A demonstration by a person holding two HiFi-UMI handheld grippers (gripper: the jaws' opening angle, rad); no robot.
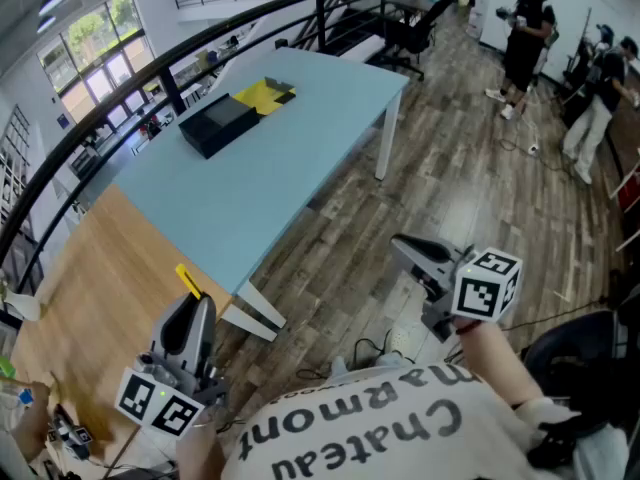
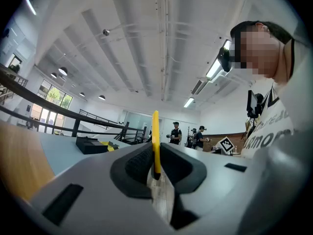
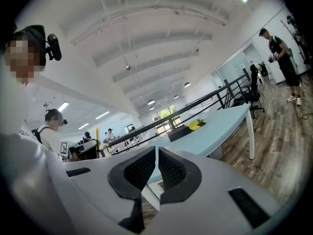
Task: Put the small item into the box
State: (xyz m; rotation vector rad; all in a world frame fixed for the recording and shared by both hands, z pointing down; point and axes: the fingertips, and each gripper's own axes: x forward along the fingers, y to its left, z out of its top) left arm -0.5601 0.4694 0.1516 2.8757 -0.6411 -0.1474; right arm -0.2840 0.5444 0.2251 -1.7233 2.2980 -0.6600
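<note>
A thin yellow strip (image 2: 155, 141), the small item, stands upright between the pads of my left gripper (image 2: 155, 168), which is shut on it. In the head view this gripper (image 1: 192, 308) is low at the left over the wooden table, with the yellow strip (image 1: 188, 280) sticking out of its tip. The black box (image 1: 218, 125) lies far off on the light blue table (image 1: 290, 168), with a yellow sheet (image 1: 262, 95) beside it. My right gripper (image 1: 402, 242) hangs over the floor at the right, shut and empty. Its own view shows the right gripper (image 3: 156, 153) with jaws together and the black box (image 3: 183, 131) in the distance.
A wooden table (image 1: 90, 318) adjoins the blue one at the near left. A black railing (image 1: 150, 63) runs behind both tables. An office chair (image 1: 415, 28) stands beyond the blue table. Two people (image 1: 525, 28) stand on the wood floor at the far right, with cables near them.
</note>
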